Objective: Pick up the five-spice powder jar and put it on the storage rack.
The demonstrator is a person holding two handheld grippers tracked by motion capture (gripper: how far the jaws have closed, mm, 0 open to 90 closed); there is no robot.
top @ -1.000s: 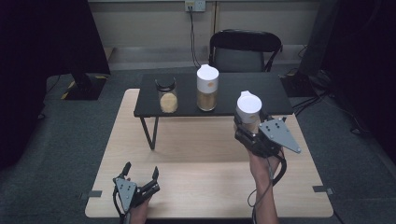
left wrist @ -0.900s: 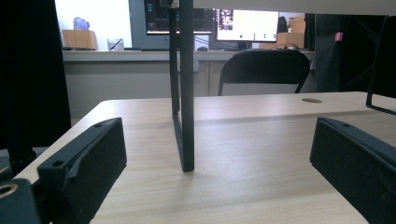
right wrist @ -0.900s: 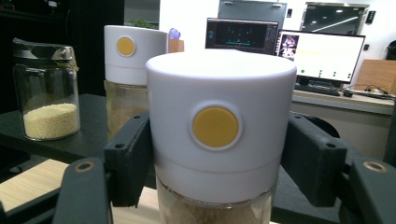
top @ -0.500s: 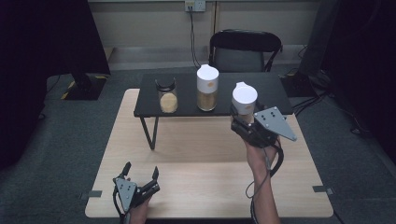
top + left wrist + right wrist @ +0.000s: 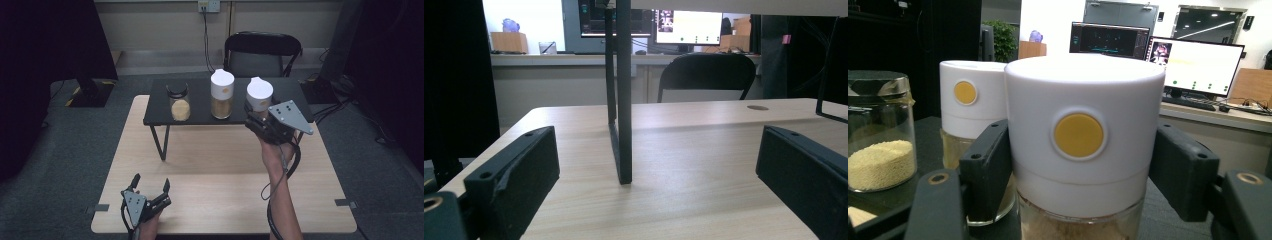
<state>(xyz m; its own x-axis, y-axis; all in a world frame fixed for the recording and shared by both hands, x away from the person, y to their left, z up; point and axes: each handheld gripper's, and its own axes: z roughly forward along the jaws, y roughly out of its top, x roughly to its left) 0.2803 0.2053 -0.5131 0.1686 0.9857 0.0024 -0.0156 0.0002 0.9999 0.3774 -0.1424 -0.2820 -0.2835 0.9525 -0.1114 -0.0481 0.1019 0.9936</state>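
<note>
The white-lidded jar (image 5: pixel 259 97) sits clamped between the jaws of the right gripper (image 5: pixel 261 120), held upright over the right end of the black shelf (image 5: pixel 200 117), beside its neighbours rather than among them. In the right gripper view the same jar (image 5: pixel 1083 145) is close up — a white lid with a round yellow dot on its face, a clear glass body below with tan grains inside — and both black pads press against its sides just under the lid. A second white-lidded jar (image 5: pixel 222 94) stands on the shelf just to the left of it, and farther left a black-lidded glass jar (image 5: pixel 179 102) holds pale yellow grains. The shelf stands on thin black legs on the wooden table (image 5: pixel 210 200). At the near left corner of the table the left gripper (image 5: pixel 150 186) lies low, its jaws spread wide with nothing between them; its own view looks along the tabletop at a shelf leg (image 5: pixel 621 100). Behind the table stands a black chair (image 5: pixel 262 52).
</note>
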